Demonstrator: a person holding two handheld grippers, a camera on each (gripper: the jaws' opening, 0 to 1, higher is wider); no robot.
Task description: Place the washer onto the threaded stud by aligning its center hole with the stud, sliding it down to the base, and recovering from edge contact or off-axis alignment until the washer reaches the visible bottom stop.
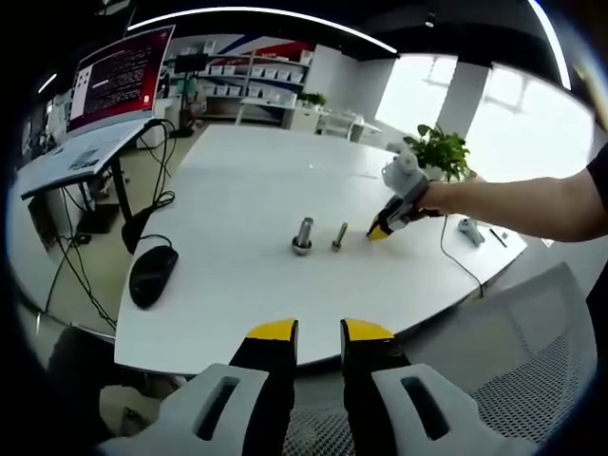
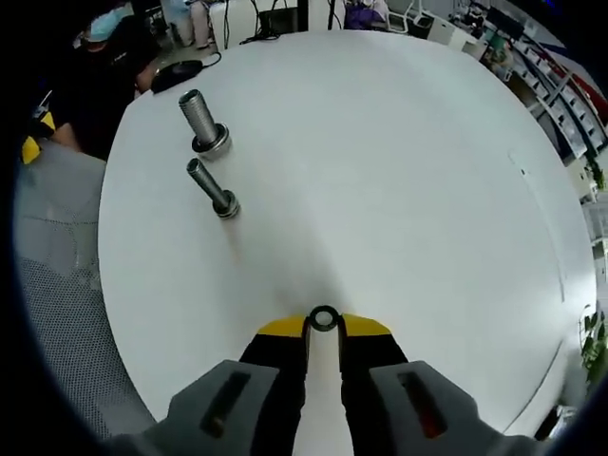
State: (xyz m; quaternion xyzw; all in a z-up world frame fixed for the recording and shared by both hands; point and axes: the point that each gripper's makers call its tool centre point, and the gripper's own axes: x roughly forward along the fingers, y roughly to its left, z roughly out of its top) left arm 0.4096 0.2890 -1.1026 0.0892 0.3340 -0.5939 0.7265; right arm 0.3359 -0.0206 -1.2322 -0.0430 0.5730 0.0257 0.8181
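Note:
Two threaded studs stand on the white table (image 2: 399, 142): a thick one (image 2: 202, 122) with a wide base and a thinner one (image 2: 211, 187) beside it. My right gripper (image 2: 324, 328) is shut on a small dark washer (image 2: 324, 318), pinched between its yellow tips, well short of both studs. In the left gripper view the thick stud (image 1: 302, 236) and the thin stud (image 1: 338, 237) stand mid-table. There the right gripper (image 1: 380, 231) is low on the table just right of the thin stud. My left gripper (image 1: 319, 332) hangs at the near table edge, open and holding nothing.
A black mouse (image 1: 152, 274) lies at the table's left edge, with cables running off toward a desk with a monitor (image 1: 119, 76). A potted plant (image 1: 439, 150) and a small grey object (image 1: 470, 230) sit at the far right. A mesh chair (image 1: 541, 361) stands beside the table.

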